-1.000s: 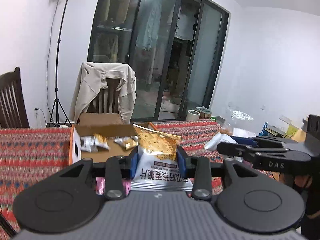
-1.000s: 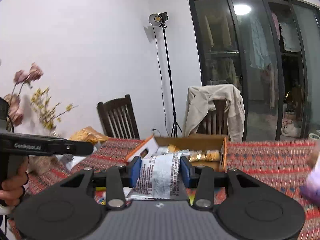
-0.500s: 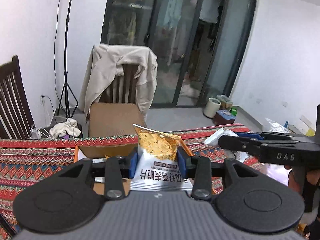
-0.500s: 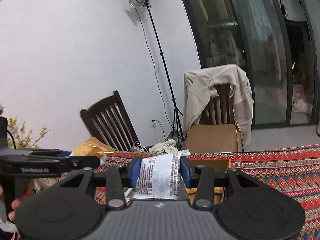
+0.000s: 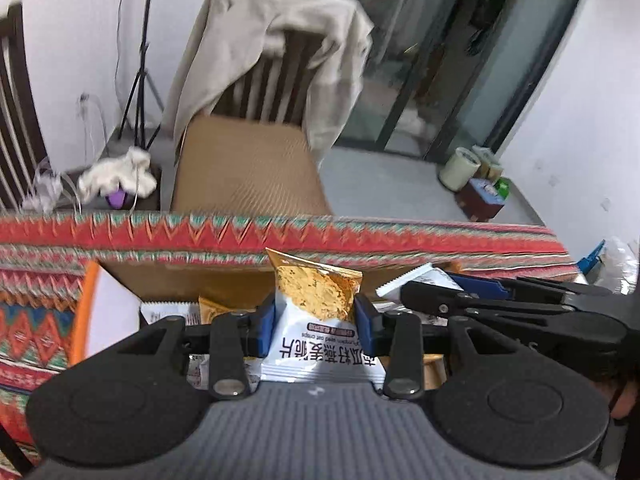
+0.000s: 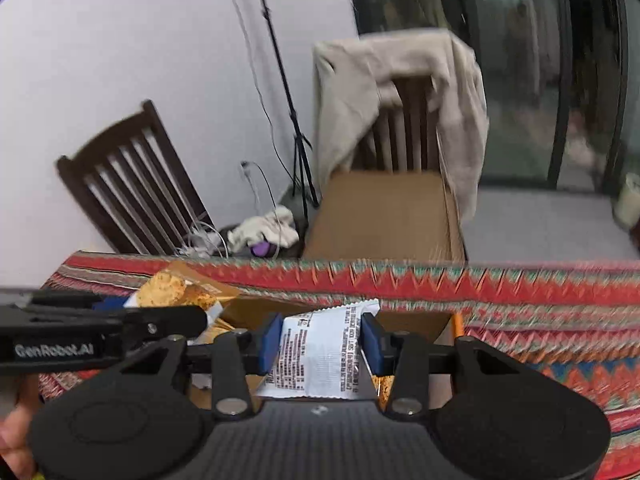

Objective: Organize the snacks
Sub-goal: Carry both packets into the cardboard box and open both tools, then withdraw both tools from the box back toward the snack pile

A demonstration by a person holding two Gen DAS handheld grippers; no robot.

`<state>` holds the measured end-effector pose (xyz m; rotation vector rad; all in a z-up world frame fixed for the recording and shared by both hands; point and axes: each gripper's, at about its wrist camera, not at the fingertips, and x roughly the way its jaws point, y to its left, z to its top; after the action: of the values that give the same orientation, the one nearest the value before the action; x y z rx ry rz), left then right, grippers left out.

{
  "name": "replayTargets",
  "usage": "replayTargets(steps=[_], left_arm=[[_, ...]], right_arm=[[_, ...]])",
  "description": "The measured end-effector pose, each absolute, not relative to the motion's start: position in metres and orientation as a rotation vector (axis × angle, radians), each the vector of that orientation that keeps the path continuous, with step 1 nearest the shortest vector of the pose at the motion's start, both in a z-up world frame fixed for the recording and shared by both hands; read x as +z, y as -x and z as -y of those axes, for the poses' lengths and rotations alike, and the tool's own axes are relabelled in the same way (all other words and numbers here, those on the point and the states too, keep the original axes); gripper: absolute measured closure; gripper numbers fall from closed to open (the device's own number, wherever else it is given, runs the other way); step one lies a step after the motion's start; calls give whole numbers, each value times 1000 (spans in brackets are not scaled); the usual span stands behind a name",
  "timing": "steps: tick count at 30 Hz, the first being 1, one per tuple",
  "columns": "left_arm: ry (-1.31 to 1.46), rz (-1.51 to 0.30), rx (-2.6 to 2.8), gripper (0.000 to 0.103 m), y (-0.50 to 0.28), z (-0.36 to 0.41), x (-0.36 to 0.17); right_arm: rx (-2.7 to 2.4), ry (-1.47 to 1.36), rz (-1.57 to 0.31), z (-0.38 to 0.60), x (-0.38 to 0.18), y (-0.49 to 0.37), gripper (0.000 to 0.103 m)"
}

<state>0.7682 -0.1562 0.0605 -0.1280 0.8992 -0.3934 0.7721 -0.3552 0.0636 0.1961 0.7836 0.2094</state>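
Both grippers had tipped downward over the cardboard box (image 5: 168,280) since a second before. Left gripper (image 5: 315,322) pinched a pumpkin-seed crisp packet (image 5: 316,320); right gripper (image 6: 321,342) pinched a white snack packet (image 6: 322,354), each held above the box's opening, seemingly for dropping in together.

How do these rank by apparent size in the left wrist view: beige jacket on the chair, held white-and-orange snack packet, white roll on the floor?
1. beige jacket
2. white-and-orange snack packet, though nearness enlarges it
3. white roll
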Motion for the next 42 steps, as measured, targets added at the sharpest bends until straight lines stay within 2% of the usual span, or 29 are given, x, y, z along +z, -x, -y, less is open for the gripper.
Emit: replayTargets(steps=[8, 13, 18, 23, 25, 29, 35, 37, 42], left_arm=[[122, -989, -358, 64, -796, 161, 7], [124, -1015, -347, 65, -797, 165, -5], [120, -1029, -317, 55, -794, 161, -2], [119, -999, -330, 39, -782, 151, 25], [106, -978, -325, 39, -771, 147, 41], [83, -935, -321, 38, -746, 137, 80], [61, -838, -303, 29, -685, 115, 155], [46, -806, -305, 25, -659, 108, 181], [36, -724, -330, 19, -587, 95, 222]], right_arm=[[173, -159, -890, 348, 4, -803, 61], [167, -151, -902, 344, -8, -806, 56], [166, -157, -913, 341, -7, -802, 53], [172, -199, -887, 347, 11, -793, 45], [158, -191, -871, 348, 23, -786, 41], [147, -165, -839, 348, 58, -764, 41], [143, -131, -744, 346, 135, -711, 39], [136, -103, -717, 345, 160, -689, 35], [132, -39, -657, 340, 208, -625, 31]])
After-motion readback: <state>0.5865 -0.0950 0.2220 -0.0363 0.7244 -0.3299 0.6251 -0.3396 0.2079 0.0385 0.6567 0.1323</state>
